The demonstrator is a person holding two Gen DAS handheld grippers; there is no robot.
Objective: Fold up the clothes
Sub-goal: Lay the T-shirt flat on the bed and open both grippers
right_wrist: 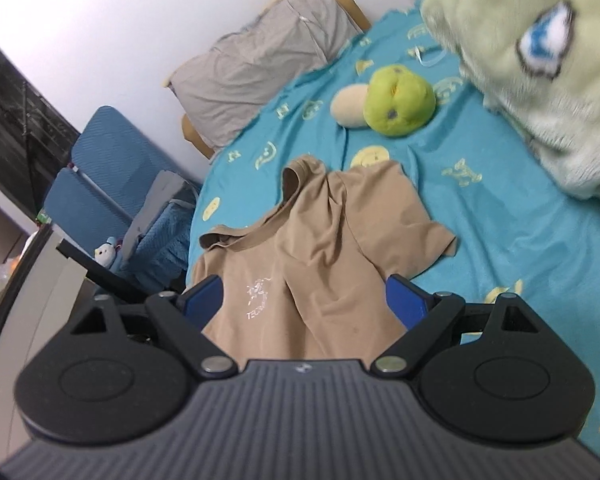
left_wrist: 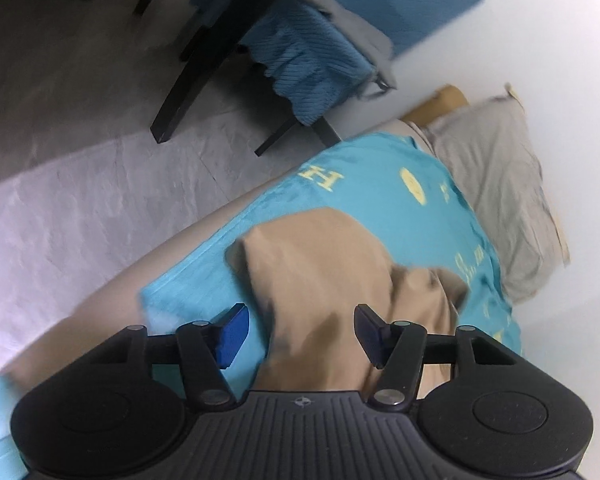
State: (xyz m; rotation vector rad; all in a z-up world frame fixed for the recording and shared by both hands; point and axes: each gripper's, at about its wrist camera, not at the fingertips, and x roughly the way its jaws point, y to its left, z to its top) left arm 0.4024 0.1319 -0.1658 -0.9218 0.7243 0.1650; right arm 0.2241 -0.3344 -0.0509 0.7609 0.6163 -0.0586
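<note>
A tan T-shirt (right_wrist: 312, 248) with a small white chest print lies crumpled on the turquoise bedsheet (right_wrist: 500, 240), collar toward the pillow, one sleeve spread to the right. My right gripper (right_wrist: 304, 304) hovers open over the shirt's lower part, blue pads on either side of the cloth. In the left wrist view the same tan T-shirt (left_wrist: 324, 272) bulges up between the blue pads of my left gripper (left_wrist: 300, 332), which is open just above it. The shirt's hem is hidden under both gripper bodies.
A grey pillow (right_wrist: 256, 64) lies at the head of the bed. A green plush toy (right_wrist: 400, 100) and a large pale green plush (right_wrist: 540, 80) sit on the sheet. A dark chair with a blue towel (left_wrist: 300, 64) stands on the floor beside the bed.
</note>
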